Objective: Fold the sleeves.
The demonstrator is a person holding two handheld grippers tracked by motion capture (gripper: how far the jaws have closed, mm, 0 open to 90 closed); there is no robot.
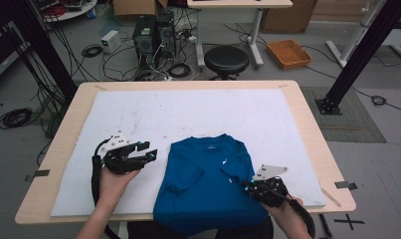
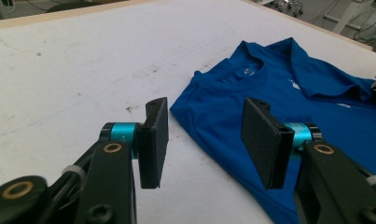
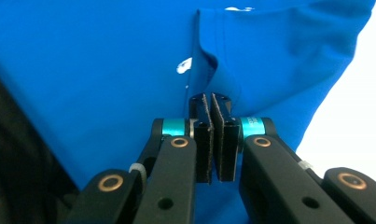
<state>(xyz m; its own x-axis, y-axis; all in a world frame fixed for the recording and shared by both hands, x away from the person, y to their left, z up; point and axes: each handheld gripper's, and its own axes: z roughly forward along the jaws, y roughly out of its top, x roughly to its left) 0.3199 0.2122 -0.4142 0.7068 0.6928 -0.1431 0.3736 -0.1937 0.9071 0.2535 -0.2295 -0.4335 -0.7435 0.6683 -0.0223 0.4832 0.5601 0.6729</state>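
On the white mat (image 1: pixel 138 114) covering the table (image 1: pixel 307 124), a blue shirt (image 1: pixel 203 174) lies collar away from the person, its hem hanging over the near edge. At its left, the left gripper (image 1: pixel 147 151) is held just above the mat with jaws spread wide and nothing between them; its own view puts the shirt's (image 2: pixel 279 88) left sleeve edge under the gap between the pads (image 2: pixel 262 140), not touched. The right gripper (image 1: pixel 246 186) sits on the shirt's right side, near the sleeve. From above its jaws are too small to judge, but the right gripper view shows the pads (image 3: pixel 204 140) pressed together, with a fold of the shirt (image 3: pixel 106 70) reaching to their tips; whether cloth is actually pinched I cannot tell. That view also shows a small white mark (image 3: pixel 183 65) on the fabric. The high view alone takes in the stool (image 1: pixel 226 59) and orange tray (image 1: pixel 288 53) on the floor beyond.
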